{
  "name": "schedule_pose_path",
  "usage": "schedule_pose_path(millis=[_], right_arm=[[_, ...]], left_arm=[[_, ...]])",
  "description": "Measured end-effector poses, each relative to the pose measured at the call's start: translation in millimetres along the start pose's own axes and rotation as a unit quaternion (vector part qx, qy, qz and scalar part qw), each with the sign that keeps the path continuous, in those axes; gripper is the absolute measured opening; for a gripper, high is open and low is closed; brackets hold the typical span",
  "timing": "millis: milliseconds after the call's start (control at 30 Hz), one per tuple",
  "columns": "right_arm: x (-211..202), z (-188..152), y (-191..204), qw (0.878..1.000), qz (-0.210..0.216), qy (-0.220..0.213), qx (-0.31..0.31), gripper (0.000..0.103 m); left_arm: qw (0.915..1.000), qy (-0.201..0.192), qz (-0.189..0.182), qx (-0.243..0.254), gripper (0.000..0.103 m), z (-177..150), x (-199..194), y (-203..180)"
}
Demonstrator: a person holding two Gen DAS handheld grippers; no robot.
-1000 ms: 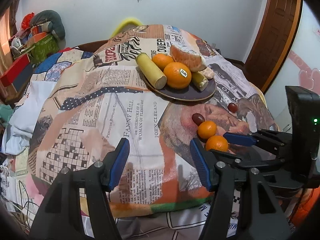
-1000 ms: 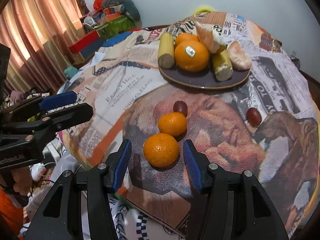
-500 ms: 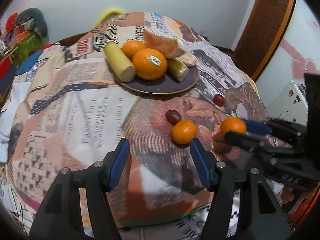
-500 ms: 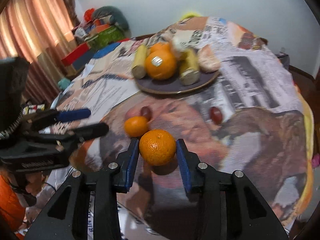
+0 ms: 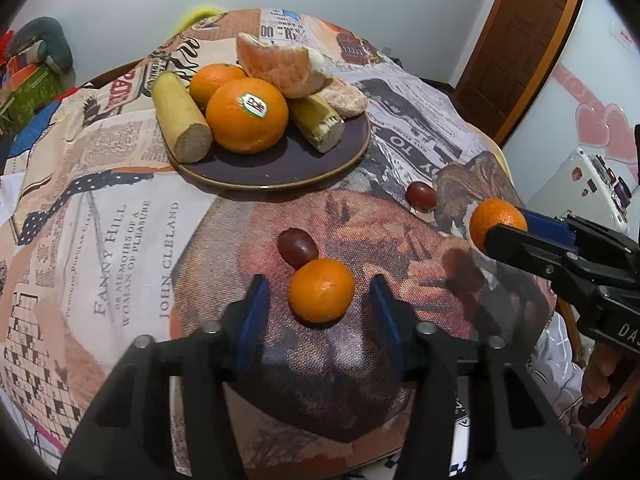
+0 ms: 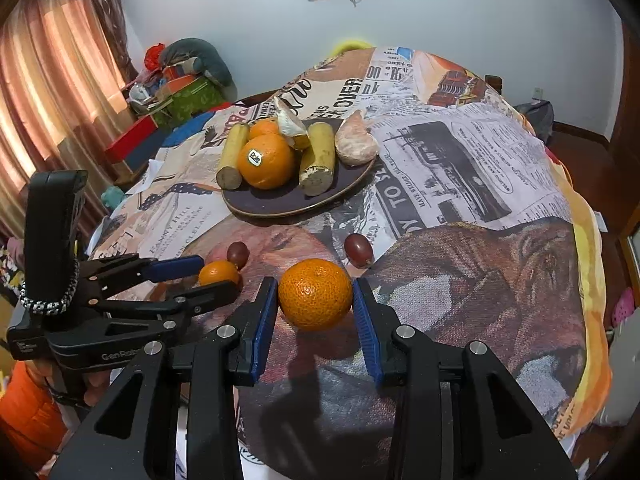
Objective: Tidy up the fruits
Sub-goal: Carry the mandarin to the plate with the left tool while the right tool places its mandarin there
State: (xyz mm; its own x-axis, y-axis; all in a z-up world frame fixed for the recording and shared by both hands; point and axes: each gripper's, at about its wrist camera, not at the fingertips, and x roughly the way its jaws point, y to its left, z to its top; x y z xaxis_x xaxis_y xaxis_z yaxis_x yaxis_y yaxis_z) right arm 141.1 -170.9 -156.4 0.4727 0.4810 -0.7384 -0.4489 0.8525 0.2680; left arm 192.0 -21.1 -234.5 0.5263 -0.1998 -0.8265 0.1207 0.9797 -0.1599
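A small tangerine (image 5: 321,290) lies on the newspaper-print cloth between the blue pads of my left gripper (image 5: 318,308). The jaws are closing, with a gap on both sides of the fruit. A red grape (image 5: 298,246) touches its far side. My right gripper (image 6: 314,306) is shut on a second tangerine (image 6: 315,294) and holds it above the cloth. In the left wrist view that gripper (image 5: 504,226) and its tangerine (image 5: 498,220) are at the right. The right wrist view shows the left gripper (image 6: 212,278) around its tangerine (image 6: 219,273).
A dark plate (image 5: 280,176) beyond holds a large stickered orange (image 5: 247,114), a smaller orange, two yellow cut stalks and peeled citrus pieces. A second grape (image 5: 421,196) lies right of the plate. The cloth drops off at the near and right edges. Boxes (image 6: 188,96) are piled at far left.
The right gripper shut on the nearer tangerine and lifted it off the cloth. The left gripper moved forward and down around the other tangerine, and its jaws narrowed.
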Motion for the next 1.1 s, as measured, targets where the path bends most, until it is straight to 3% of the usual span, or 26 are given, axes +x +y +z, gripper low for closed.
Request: schedule_pose_path(millis=[67, 300, 667, 1100], right_arm=[[1, 1, -1, 1.0, 0.001, 0.0, 0.0, 0.035], [8, 8, -3, 1.0, 0.004, -0.002, 0.0, 0.035], [18, 36, -11, 1.0, 0.001, -0.017, -0.003, 0.035], [42, 69, -22, 0.999, -0.005, -0.032, -0.01, 0.035]], left_arm=[[1.0, 0.005, 0.001, 0.004, 0.033, 0, 4, -1], [1.0, -0.003, -0.004, -0.005, 0.033, 3, -1, 5], [0.9985, -0.052, 0.007, -0.012, 0.033, 33, -26, 23], [0.9963, -0.067, 0.037, -0.038, 0.033, 66, -10, 56]])
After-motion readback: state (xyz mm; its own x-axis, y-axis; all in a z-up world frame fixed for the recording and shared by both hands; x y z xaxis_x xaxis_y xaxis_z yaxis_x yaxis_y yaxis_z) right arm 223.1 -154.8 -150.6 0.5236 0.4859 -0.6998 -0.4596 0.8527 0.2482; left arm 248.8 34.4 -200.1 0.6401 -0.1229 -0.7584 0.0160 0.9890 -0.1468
